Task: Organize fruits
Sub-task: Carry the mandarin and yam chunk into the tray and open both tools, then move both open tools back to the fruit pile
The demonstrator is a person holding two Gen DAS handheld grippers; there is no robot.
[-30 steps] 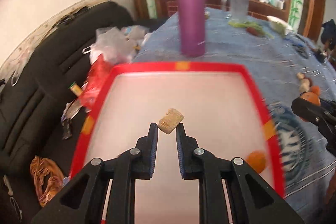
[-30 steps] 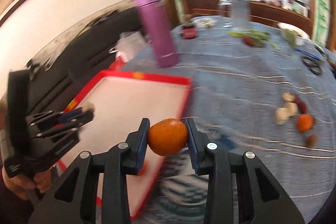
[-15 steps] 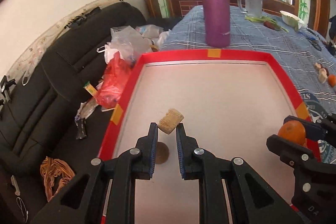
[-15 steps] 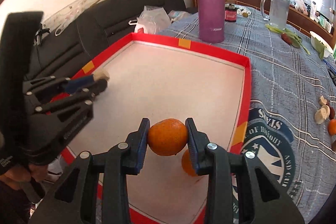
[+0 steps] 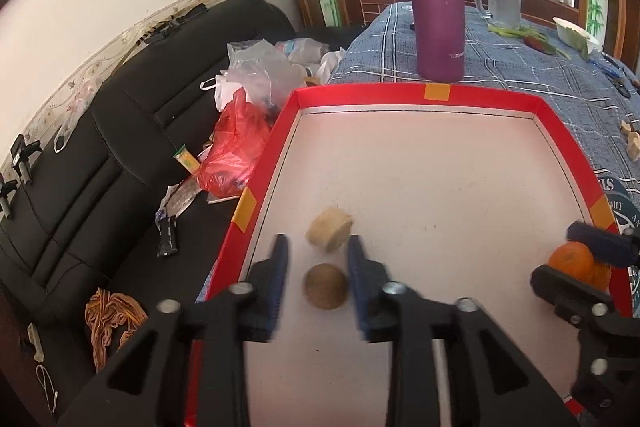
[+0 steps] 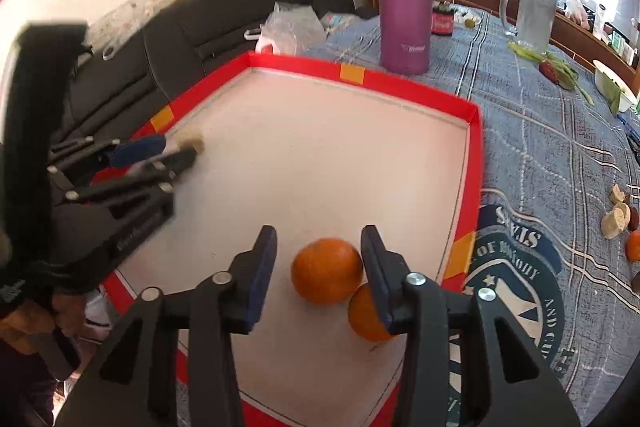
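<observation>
Left wrist view shows the left gripper (image 5: 316, 253) spread wide over a pale chunk (image 5: 329, 235) in the red tray (image 5: 384, 95), while the right gripper (image 6: 318, 255), also parted, straddles an orange (image 6: 326, 271) resting there.

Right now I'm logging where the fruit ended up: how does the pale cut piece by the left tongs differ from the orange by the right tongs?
The pale beige cut chunk is flat-faced; the round orange fruit is whole. The chunk lies near the red-rimmed tray's left edge, the orange near its right, touching a second orange. Both sit between open tongs.
</observation>
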